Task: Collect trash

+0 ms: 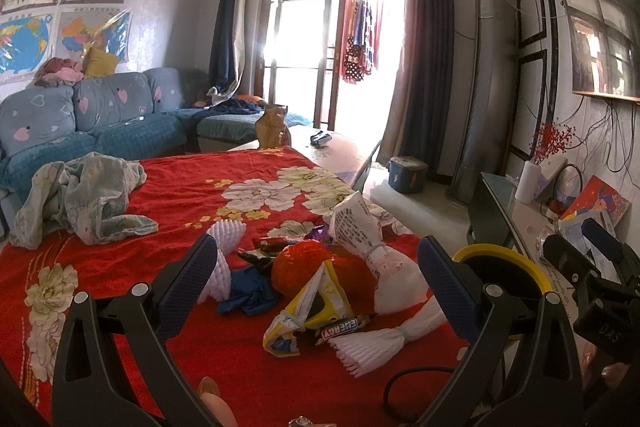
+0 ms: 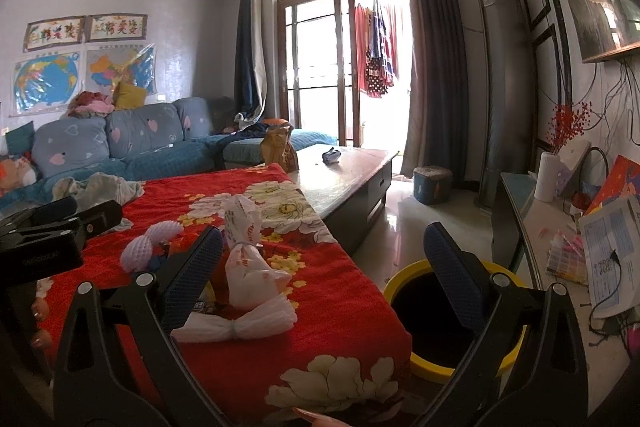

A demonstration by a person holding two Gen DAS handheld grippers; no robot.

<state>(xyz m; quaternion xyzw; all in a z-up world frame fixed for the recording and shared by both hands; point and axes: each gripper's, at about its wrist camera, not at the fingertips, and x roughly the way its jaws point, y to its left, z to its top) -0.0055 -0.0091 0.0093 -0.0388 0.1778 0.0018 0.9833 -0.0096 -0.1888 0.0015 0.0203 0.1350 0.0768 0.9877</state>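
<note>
A heap of trash lies on the red flowered cloth (image 1: 168, 187): an orange-red wrapper (image 1: 308, 263), a printed white plastic bag (image 1: 356, 227), a yellow and white wrapper (image 1: 304, 311), a candy bar wrapper (image 1: 340, 329), a blue scrap (image 1: 248, 287) and white foam nets (image 1: 380, 343). My left gripper (image 1: 316, 275) hangs open just before the heap, holding nothing. My right gripper (image 2: 324, 275) is open and empty too, over the cloth's right edge. The white bag (image 2: 244, 267) is by its left finger, and a yellow-rimmed bin (image 2: 404, 283) stands on the floor by its right finger.
A crumpled pale cloth (image 1: 80, 195) lies at the table's far left. Beyond the red cloth, the bare table top (image 2: 340, 179) carries a brown paper bag (image 2: 276, 147) and a small dark object. A cluttered console (image 2: 560, 239) lines the right wall. A blue stool (image 2: 432, 183) stands on the floor.
</note>
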